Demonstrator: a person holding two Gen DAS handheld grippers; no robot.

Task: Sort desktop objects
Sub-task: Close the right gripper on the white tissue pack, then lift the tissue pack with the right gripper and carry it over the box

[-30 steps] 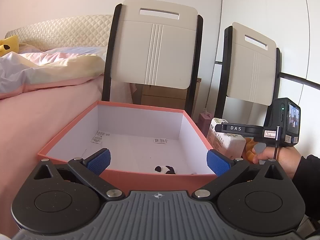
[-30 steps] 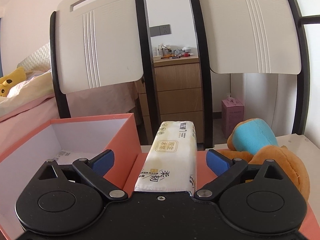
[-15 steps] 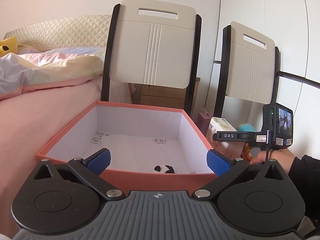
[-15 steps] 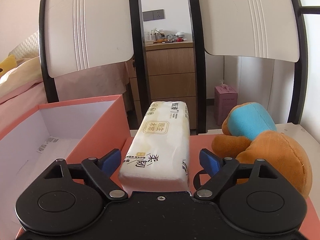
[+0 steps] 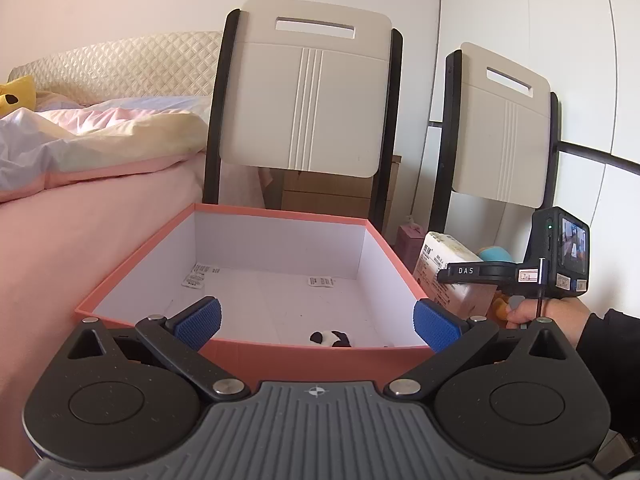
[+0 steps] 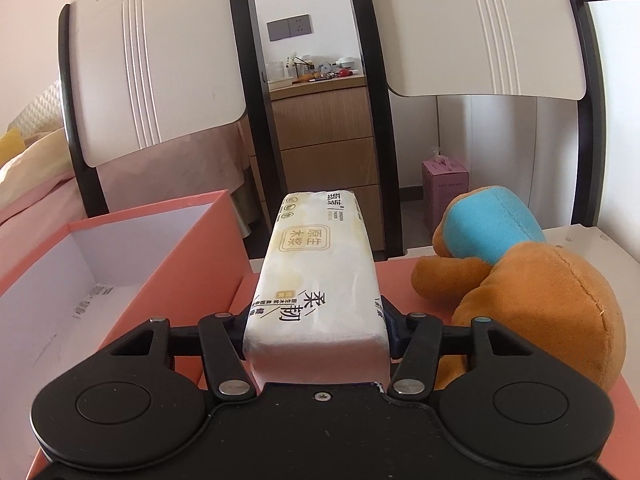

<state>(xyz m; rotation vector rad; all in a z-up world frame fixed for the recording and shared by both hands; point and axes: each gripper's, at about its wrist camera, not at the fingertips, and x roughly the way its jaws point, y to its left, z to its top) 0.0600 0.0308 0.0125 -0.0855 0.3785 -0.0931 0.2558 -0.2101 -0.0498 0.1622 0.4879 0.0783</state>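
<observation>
My right gripper is clamping the near end of the tissue pack; both fingers are pressing its sides. The pack is lying lengthwise, pointing away from me, over the pink lid, between the box on its left and the plush on its right. My left gripper is hanging wide open, holding nothing, at the box's near rim. A small black-and-white toy is lying in the box by the near wall.

Bright soft daylight, sharp focus, fisheye-bent edges
</observation>
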